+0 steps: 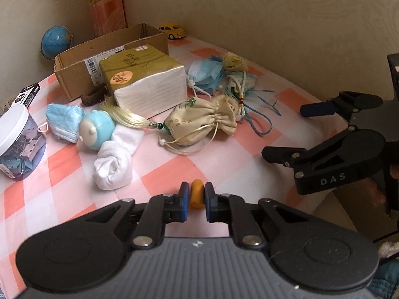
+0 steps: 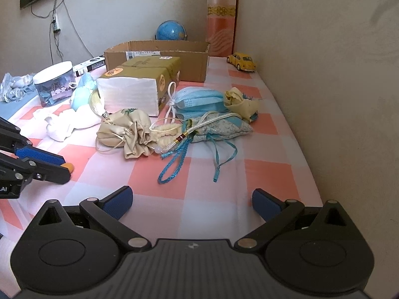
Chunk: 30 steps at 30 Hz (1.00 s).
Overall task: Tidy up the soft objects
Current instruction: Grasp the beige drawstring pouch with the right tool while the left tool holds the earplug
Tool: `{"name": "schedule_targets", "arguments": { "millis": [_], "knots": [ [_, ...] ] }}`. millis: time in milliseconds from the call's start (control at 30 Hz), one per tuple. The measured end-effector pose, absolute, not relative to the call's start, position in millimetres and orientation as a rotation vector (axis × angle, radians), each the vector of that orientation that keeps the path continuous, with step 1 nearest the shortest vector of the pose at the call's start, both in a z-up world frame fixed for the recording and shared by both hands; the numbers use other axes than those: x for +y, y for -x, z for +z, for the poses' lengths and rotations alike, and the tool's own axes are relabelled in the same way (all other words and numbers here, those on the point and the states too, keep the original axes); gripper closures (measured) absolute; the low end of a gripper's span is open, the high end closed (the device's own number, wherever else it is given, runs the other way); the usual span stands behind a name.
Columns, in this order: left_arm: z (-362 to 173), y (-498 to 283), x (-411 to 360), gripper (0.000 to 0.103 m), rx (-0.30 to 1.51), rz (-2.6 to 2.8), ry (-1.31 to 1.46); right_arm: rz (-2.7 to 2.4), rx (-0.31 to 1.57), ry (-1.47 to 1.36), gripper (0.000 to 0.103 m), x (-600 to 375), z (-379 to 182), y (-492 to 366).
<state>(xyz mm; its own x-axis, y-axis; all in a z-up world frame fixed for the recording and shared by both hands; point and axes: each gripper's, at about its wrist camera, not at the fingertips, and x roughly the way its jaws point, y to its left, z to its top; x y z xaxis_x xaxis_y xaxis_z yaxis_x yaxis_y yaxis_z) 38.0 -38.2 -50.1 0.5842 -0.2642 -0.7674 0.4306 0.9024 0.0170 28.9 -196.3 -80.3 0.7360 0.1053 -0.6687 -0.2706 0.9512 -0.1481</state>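
My left gripper (image 1: 196,189) is shut on a small orange foam earplug (image 1: 196,194), low over the pink checked tablecloth (image 1: 224,154). From the right wrist view the earplug's tip (image 2: 68,167) pokes out past the blue pads. My right gripper (image 2: 192,196) stands open and holds nothing, apart from the soft things. Beyond both lie a beige drawstring pouch (image 1: 202,122), rolled white socks (image 1: 113,167), blue face masks (image 1: 207,74), a floral sachet with blue cords (image 2: 219,127) and a yellow cloth (image 1: 234,62). A tissue pack (image 1: 147,79) leans against an open cardboard box (image 1: 74,74).
A clear jar of binder clips (image 1: 17,139) stands at the left, with another blue mask (image 1: 64,122) and a round blue toy (image 1: 97,129) beside it. A globe (image 1: 56,39) and a yellow toy car (image 1: 173,30) sit at the back. A wall borders the table's right side.
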Motion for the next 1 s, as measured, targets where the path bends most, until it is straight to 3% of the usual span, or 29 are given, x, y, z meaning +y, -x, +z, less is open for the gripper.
{"name": "schedule_targets", "arguments": {
  "millis": [433, 1000],
  "knots": [
    [-43.6, -35.1, -4.7, 0.092, 0.853, -0.418, -0.198, 0.376, 0.647, 0.367, 0.002, -155.1, -54.8, -42.3],
    [-39.9, -36.9, 16.6, 0.092, 0.852, -0.446, -0.188, 0.460, 0.718, 0.435, 0.033, -114.5, -75.7, -86.4]
  ]
}}
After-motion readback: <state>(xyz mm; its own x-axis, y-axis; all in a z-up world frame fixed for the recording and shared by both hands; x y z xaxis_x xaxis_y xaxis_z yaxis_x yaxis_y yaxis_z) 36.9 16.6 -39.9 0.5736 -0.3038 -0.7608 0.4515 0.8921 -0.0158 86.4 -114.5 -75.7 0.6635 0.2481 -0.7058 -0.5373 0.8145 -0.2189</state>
